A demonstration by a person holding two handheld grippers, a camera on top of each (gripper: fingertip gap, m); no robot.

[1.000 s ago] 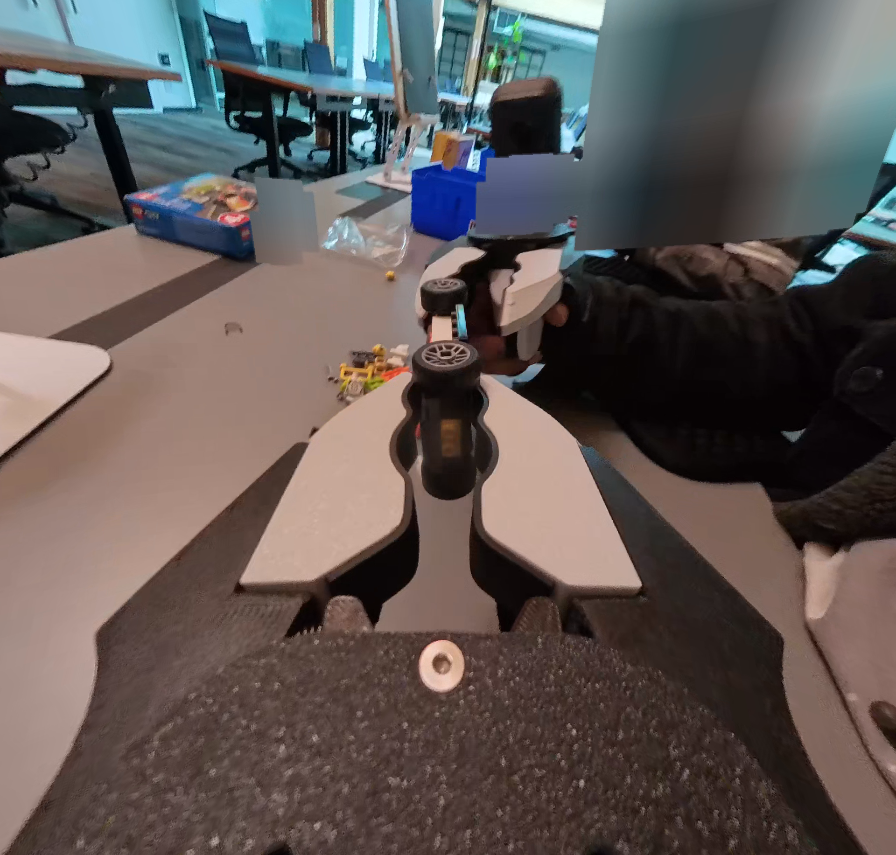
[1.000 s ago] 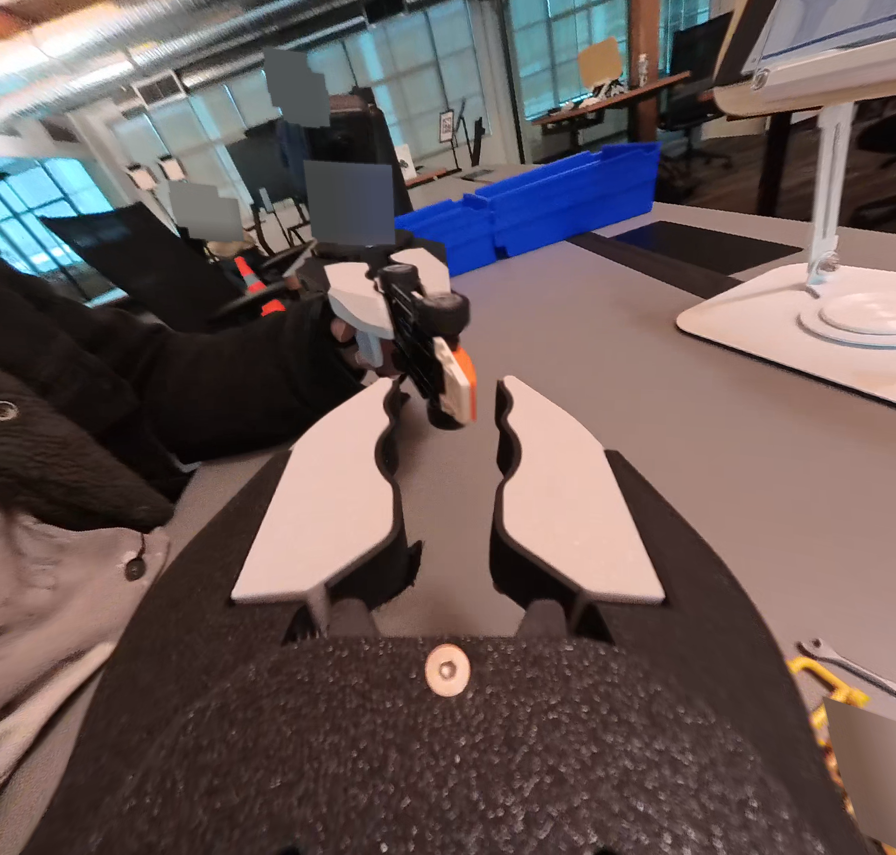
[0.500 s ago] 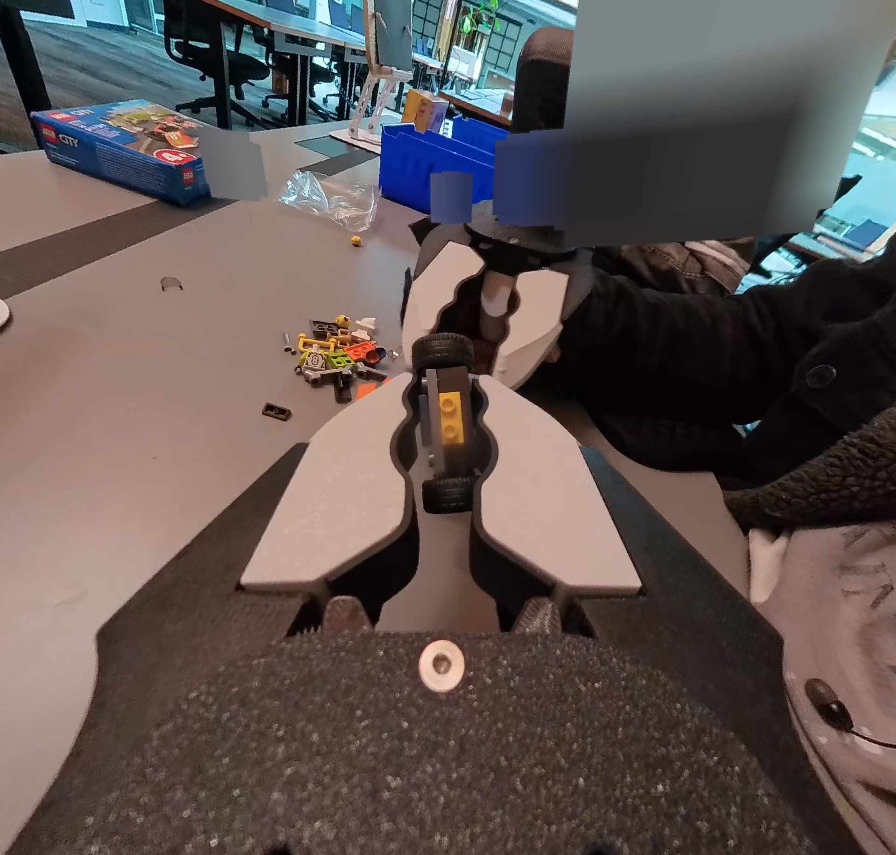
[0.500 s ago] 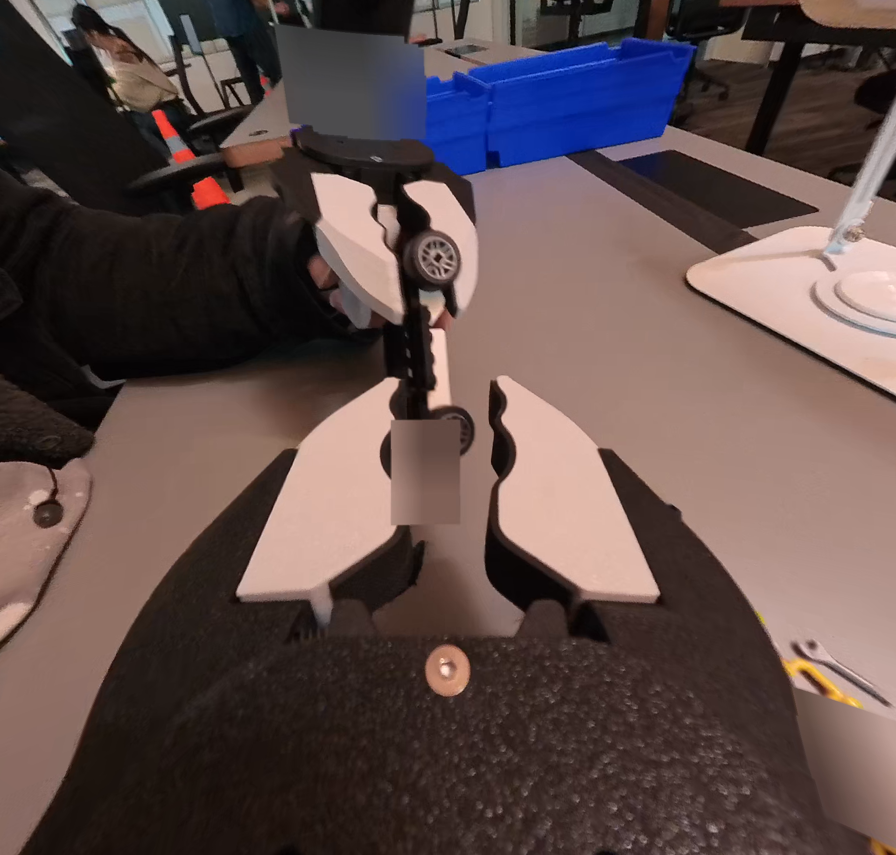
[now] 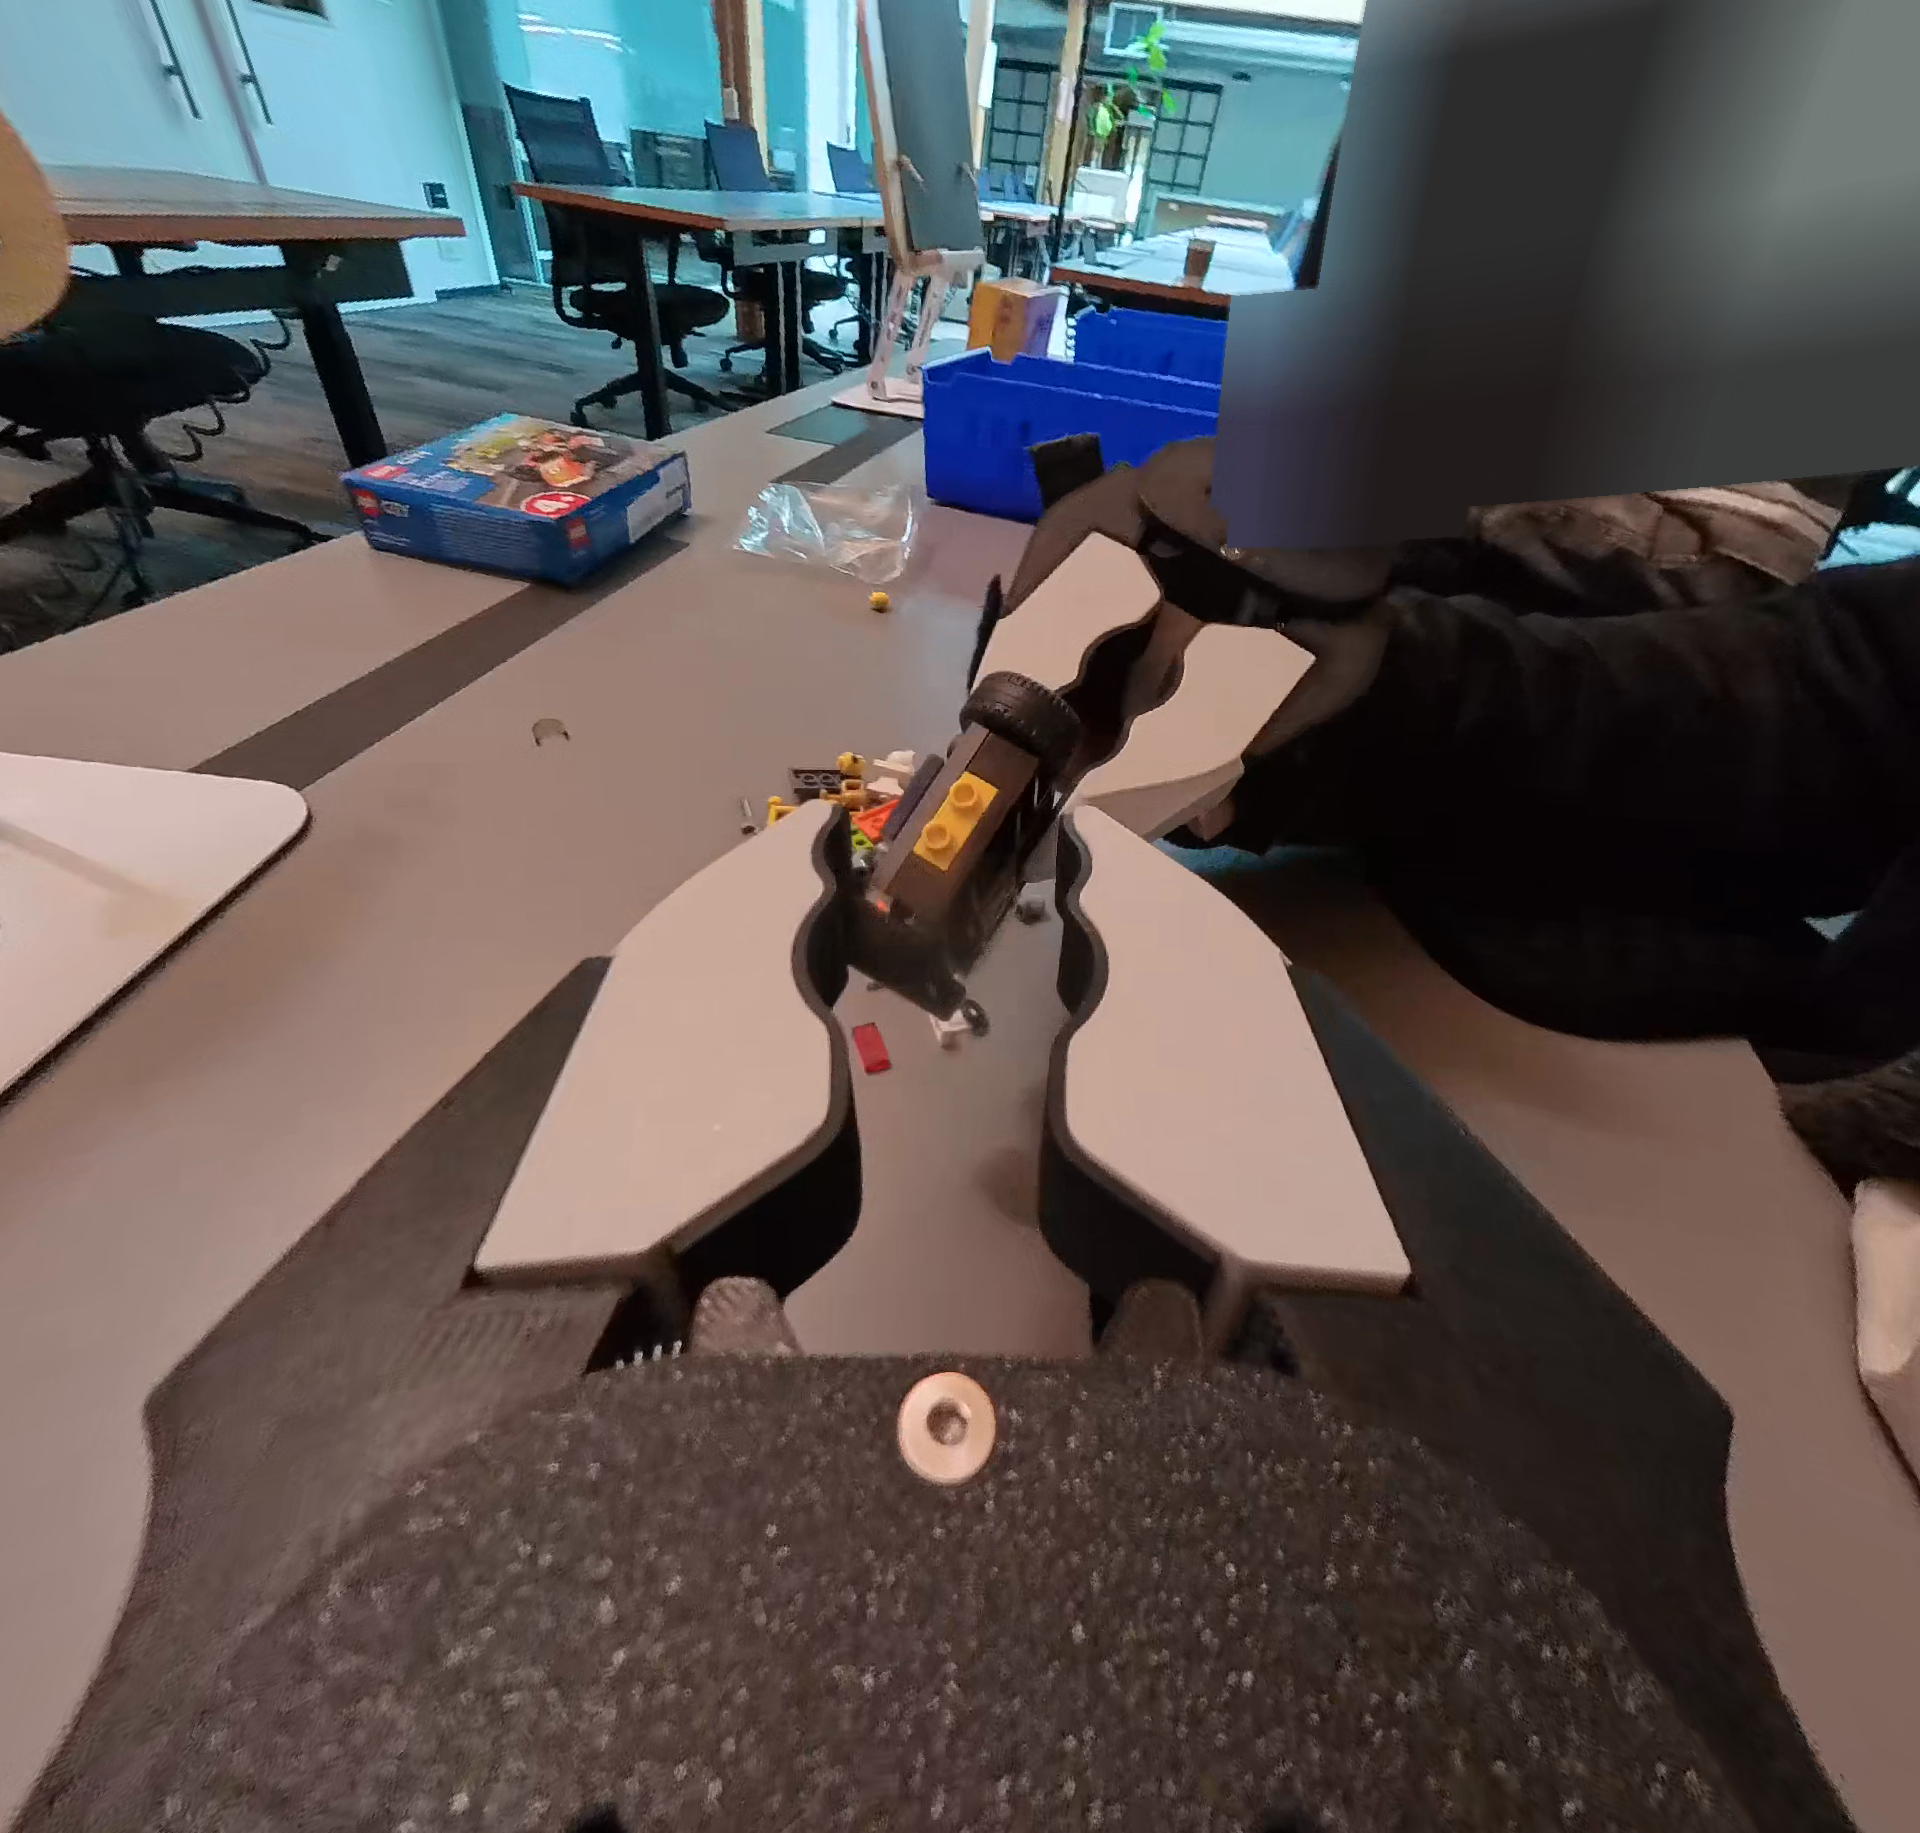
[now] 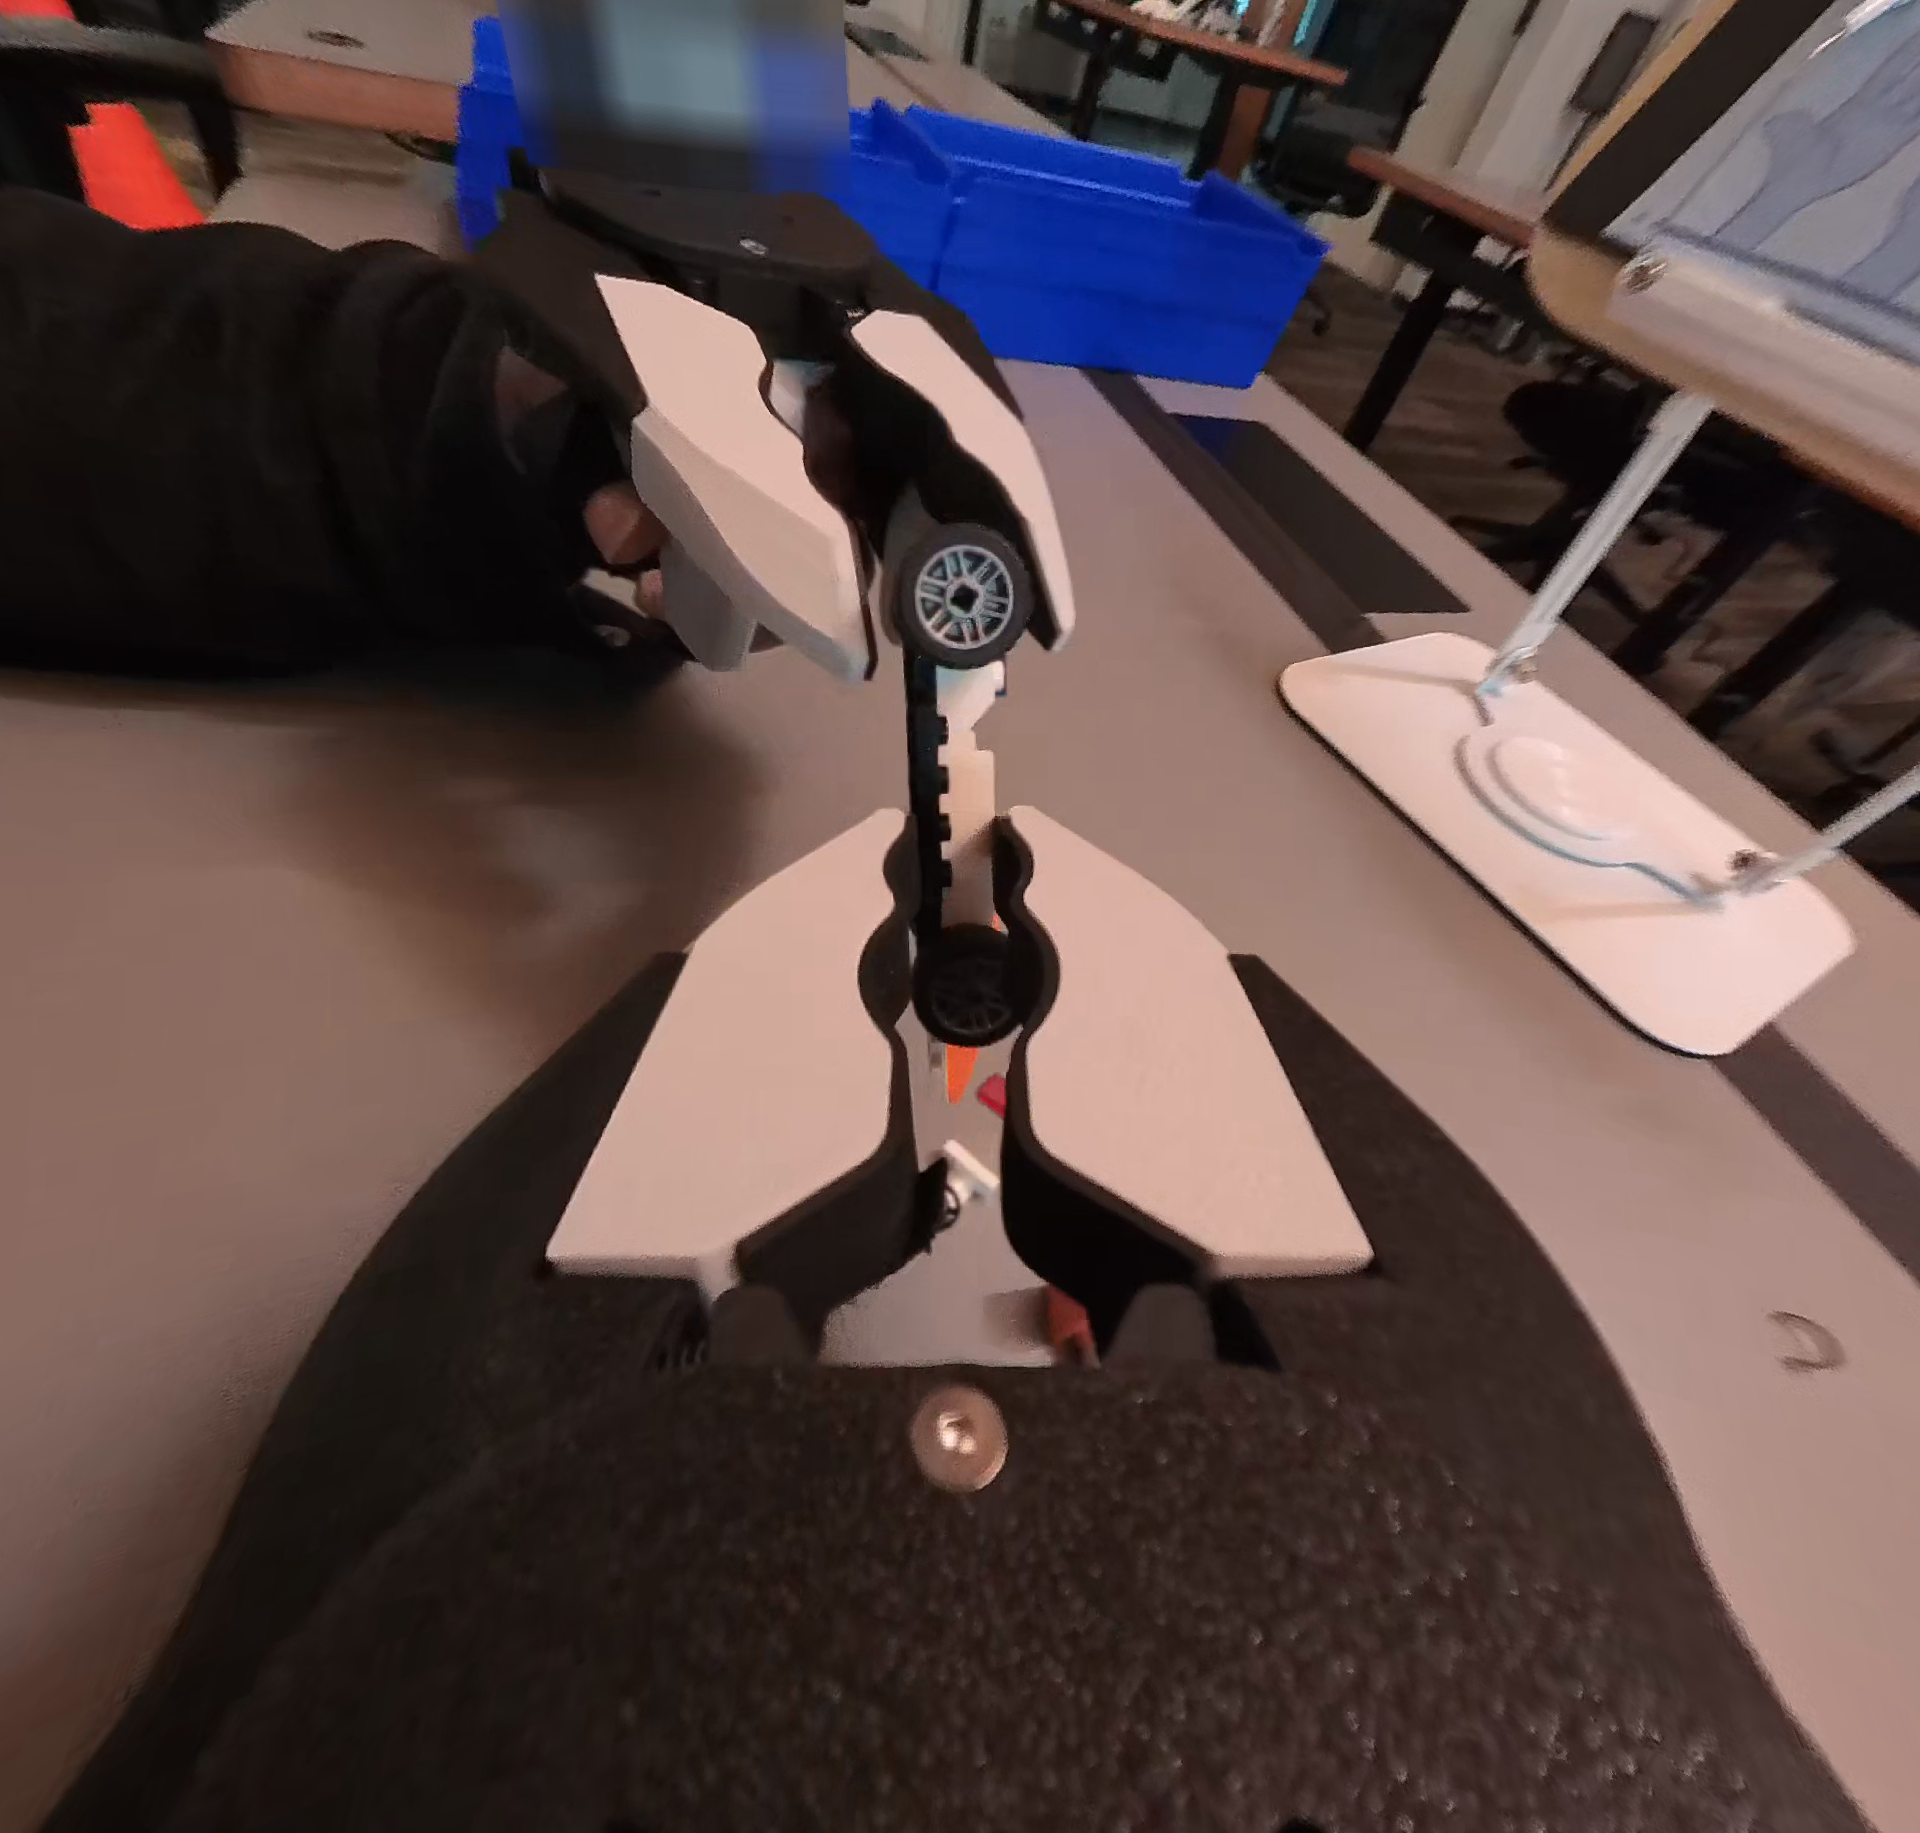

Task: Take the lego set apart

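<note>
The lego car (image 5: 940, 848) is a dark chassis with a yellow brick on top and black wheels, held tilted above the grey table (image 5: 416, 900). My right gripper (image 6: 954, 827) is shut on one wheel end of the car (image 6: 951, 796); it shows in the left wrist view (image 5: 1049, 734) too. My left gripper (image 5: 945, 827) stands open around the other end, jaws wider than the car; in the right wrist view (image 6: 951, 640) its tips flank a grey-hubbed wheel (image 6: 966, 594). A red piece (image 5: 873, 1045) and a white piece (image 5: 956, 1025) lie on the table beneath. A pile of loose pieces (image 5: 842, 796) lies just beyond.
A blue lego box (image 5: 520, 505), a clear plastic bag (image 5: 831, 536) and blue bins (image 5: 1070, 433) stand farther back. A white stand base (image 6: 1558, 848) is right of my right gripper and shows at the left in the left wrist view (image 5: 104, 869). A black sleeve (image 5: 1610, 796) fills the right. Less than 4 cm separates the two grippers' tips. My right tips are roughly 11 cm from the white piece (image 5: 956, 1025). Look for it in the right wrist view (image 6: 945, 1180) too.
My left gripper has opened its jaws around the car. My right gripper has shut on the car's wheel end. The car has tilted, and small red and white pieces now lie below it.
</note>
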